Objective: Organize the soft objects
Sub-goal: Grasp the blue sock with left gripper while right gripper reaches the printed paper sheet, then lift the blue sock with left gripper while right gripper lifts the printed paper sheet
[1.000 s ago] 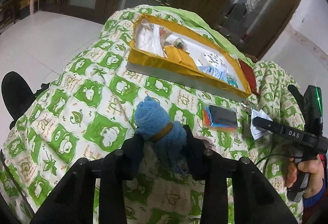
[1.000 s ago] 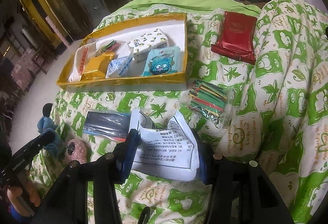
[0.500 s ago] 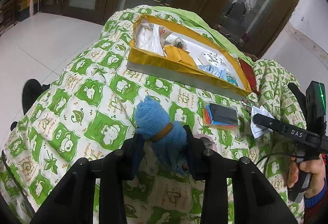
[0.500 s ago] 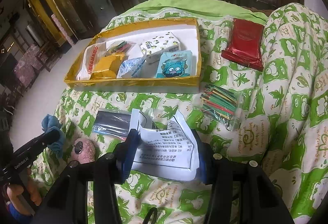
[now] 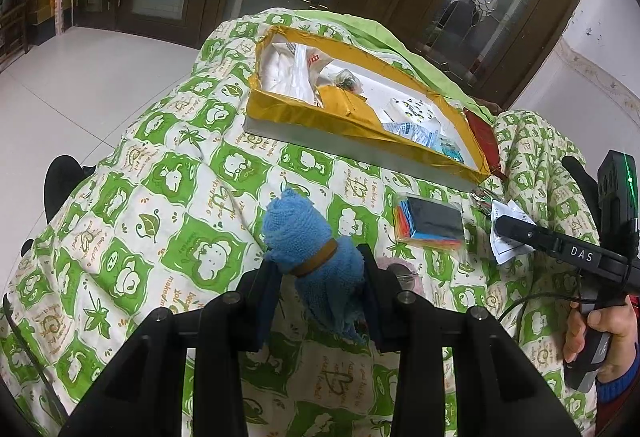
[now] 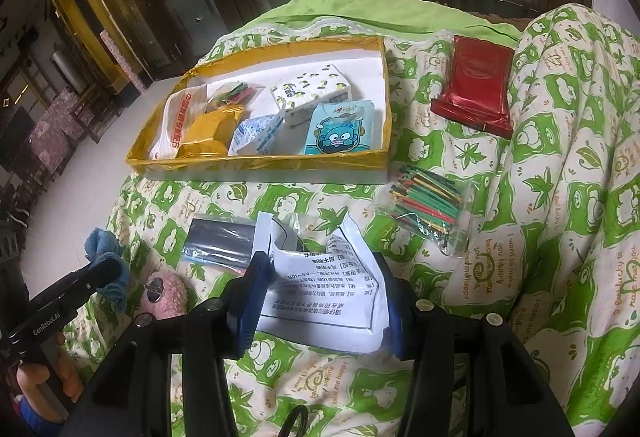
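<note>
My left tongs [image 5: 320, 277] are clamped on a rolled blue terry cloth bound with a brown band [image 5: 310, 249]; the bundle stands up between the two black fingers, its loose end hanging below them, above the green-and-white quilt printed with leaves and cartoon sheep [image 5: 168, 197]; my right tongs [image 6: 320, 301] are pinched on a white plastic pouch printed with black text [image 6: 328, 285], its edges pressed against both blue pads, its upper flap lying over the quilt.

Beyond both, a shallow rectangular box with gold foil edging [image 6: 260, 163] sits on the quilt; inside it lie a white plastic bag with red lettering [image 6: 176, 121], a crumpled yellow packet [image 6: 208, 133], a white tissue pack with a lemon pattern [image 6: 312, 89], a pale blue pack showing a blue cartoon face [image 6: 340, 129] and a small blue-and-white sachet [image 6: 256, 133].

Outside the box, a shiny red foil packet [image 6: 476, 89] lies to its right; a clear bag of coloured sticks [image 6: 428, 209] lies just in front of the box's right corner; a clear pack with a dark block and coloured sheets [image 5: 430, 227] rests between my two tongs; a pink fuzzy round thing with a metal disc [image 6: 164, 295] sits just beside the blue cloth.
</note>
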`<state>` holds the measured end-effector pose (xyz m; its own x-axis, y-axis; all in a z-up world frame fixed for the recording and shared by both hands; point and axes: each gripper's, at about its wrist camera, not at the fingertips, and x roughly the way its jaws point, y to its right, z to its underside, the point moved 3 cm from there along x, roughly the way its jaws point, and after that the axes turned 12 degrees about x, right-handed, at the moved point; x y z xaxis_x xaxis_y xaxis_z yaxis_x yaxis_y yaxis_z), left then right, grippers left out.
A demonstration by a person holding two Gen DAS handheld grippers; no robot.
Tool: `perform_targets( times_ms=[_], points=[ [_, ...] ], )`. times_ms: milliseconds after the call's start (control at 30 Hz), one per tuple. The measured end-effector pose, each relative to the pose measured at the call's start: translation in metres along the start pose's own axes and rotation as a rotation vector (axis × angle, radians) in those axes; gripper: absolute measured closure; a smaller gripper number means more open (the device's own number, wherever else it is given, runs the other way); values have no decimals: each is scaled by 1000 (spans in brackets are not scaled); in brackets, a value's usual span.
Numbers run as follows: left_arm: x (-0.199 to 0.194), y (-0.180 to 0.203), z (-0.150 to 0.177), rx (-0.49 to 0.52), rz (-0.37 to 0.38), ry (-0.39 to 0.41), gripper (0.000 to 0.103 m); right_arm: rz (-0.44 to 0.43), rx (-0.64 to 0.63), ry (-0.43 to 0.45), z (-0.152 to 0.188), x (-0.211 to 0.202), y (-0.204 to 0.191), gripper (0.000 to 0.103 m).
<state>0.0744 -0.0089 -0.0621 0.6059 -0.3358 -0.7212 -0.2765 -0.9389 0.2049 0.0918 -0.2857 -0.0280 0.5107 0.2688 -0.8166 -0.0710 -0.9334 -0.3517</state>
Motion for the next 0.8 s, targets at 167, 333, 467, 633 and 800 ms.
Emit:
perform_targets(
  times_ms=[167, 333, 467, 633, 800],
  points=[
    [0, 0, 0, 0, 0, -1, 67, -1, 3, 4, -1, -1, 0, 49],
    [1, 0, 1, 5, 1, -4, 67, -5, 8, 14, -1, -3, 0, 49],
    [1, 0, 1, 6, 2, -4, 67, -8, 12, 24, -3, -4, 1, 49],
    [1, 1, 2, 7, 1, -5, 67, -13, 18, 39, -4, -7, 1, 49],
    [2, 1, 1, 7, 1, -5, 67, -17, 21, 48, -5, -9, 2, 49]
  ],
)
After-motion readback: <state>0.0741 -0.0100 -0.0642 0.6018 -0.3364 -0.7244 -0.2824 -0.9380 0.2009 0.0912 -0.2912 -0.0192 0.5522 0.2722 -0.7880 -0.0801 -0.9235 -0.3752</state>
